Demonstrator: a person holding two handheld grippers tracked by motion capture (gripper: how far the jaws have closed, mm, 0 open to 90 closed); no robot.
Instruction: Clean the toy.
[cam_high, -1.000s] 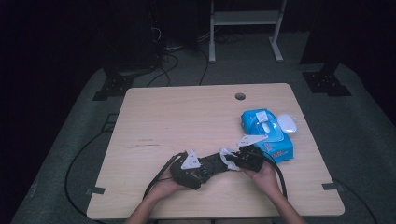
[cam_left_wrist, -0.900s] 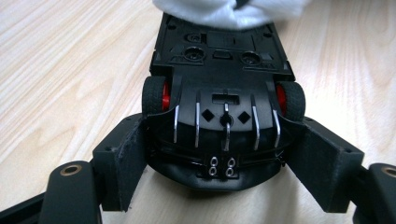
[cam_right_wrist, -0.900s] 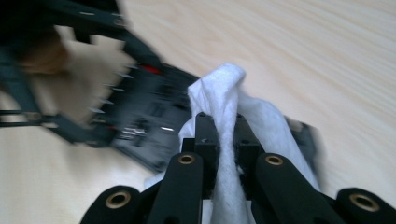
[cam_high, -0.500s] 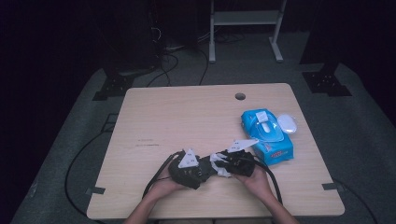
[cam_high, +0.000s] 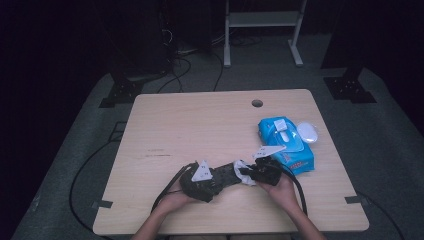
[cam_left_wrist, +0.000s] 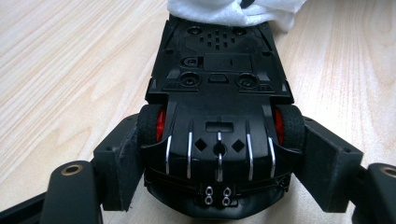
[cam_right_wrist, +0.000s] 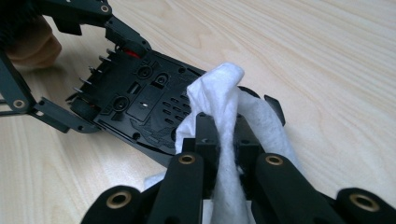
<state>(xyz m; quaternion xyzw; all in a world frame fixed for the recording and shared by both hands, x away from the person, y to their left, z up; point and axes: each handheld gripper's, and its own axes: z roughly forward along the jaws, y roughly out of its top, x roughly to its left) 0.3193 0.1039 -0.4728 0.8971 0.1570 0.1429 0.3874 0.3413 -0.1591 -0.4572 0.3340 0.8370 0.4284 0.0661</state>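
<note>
1. High view: the person holds a black toy car (cam_high: 224, 175) near the front edge of the table (cam_high: 200, 125), between the left gripper (cam_high: 202, 181) and the right gripper (cam_high: 257, 172). The car's long axis runs roughly left to right across the table. A blue wipe pack (cam_high: 287, 145) and a white mouse (cam_high: 307, 132) lie to the right, apart from the work.

2. Left gripper view: the car lies belly-up, its underside facing the camera and its long axis pointing away along the jaws. The jaws, which have just been closing, clamp the near end at the wheels (cam_left_wrist: 292, 126). The white wipe (cam_left_wrist: 233, 11) covers the far end.

3. Right gripper view: the jaws are pinched tight on the wipe (cam_right_wrist: 224, 107), pressed onto the car's (cam_right_wrist: 140, 102) underside. Wiping looks under way; most of the underside seems not yet covered.
</note>
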